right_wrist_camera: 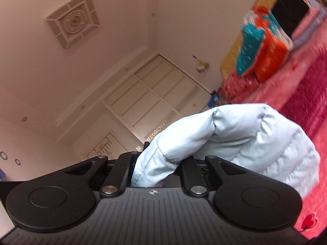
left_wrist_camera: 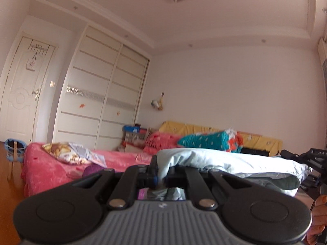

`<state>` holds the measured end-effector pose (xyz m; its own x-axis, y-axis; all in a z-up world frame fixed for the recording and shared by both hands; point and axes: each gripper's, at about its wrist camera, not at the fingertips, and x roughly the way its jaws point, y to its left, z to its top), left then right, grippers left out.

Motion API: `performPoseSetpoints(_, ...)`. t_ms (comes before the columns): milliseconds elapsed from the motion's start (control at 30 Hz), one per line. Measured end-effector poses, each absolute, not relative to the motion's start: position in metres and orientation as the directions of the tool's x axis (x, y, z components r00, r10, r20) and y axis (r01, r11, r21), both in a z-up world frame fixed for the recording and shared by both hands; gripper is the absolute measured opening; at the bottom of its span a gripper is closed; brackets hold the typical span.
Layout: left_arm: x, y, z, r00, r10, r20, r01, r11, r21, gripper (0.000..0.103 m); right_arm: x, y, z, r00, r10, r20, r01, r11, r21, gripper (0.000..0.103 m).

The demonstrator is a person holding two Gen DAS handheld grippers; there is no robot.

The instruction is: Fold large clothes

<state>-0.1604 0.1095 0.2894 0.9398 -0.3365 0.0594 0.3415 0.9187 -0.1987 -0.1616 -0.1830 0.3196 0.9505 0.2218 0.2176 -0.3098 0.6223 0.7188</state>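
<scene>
A pale blue quilted jacket hangs across both views, lifted above the pink bed. My left gripper is shut on one edge of the jacket, which drapes over its fingers and hides the tips. My right gripper is shut on another part of the jacket, which bulges over the fingers. The right gripper also shows at the right edge of the left wrist view, level with the jacket. The right view is tilted toward the ceiling.
A bed with a pink blanket lies below, with a patterned pillow and a teal and orange folded quilt. A yellow headboard cover is behind. A white wardrobe and door stand at the left.
</scene>
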Motion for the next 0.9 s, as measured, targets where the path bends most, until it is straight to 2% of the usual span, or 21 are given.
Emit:
performPoseSetpoints(367,-0.203,0.132,0.354,0.889,-0.349,0.296,0.412,0.892,-0.184,0.004,-0.238,-0.148,0.414,0.911,0.165,0.378,-0.355,0.779,0.516,0.013)
performPoseSetpoints(567,-0.199,0.129,0.374,0.878,-0.352,0.325,0.418,0.894,-0.161,0.005,-0.25,-0.147,0.43,0.921,0.15,0.36,-0.323,0.811,0.488,0.013)
performPoseSetpoints(633,-0.181,0.122,0.369,0.892,-0.349,0.289,0.4,0.905,-0.142,0.005,-0.235,-0.153,0.422,0.938,0.14,0.317,-0.294,0.806,0.514,0.013)
performPoseSetpoints(733,-0.144,0.11,0.356,0.916,-0.356,0.185,0.38,0.917,-0.117,0.005,-0.195,-0.161,0.399,0.97,0.107,0.219,-0.213,0.809,0.548,0.013)
performPoseSetpoints(900,-0.049,0.073,0.304,0.935,-0.346,-0.08,0.345,0.938,-0.035,0.005,-0.121,-0.175,0.34,0.999,0.027,0.017,-0.032,0.816,0.578,0.013)
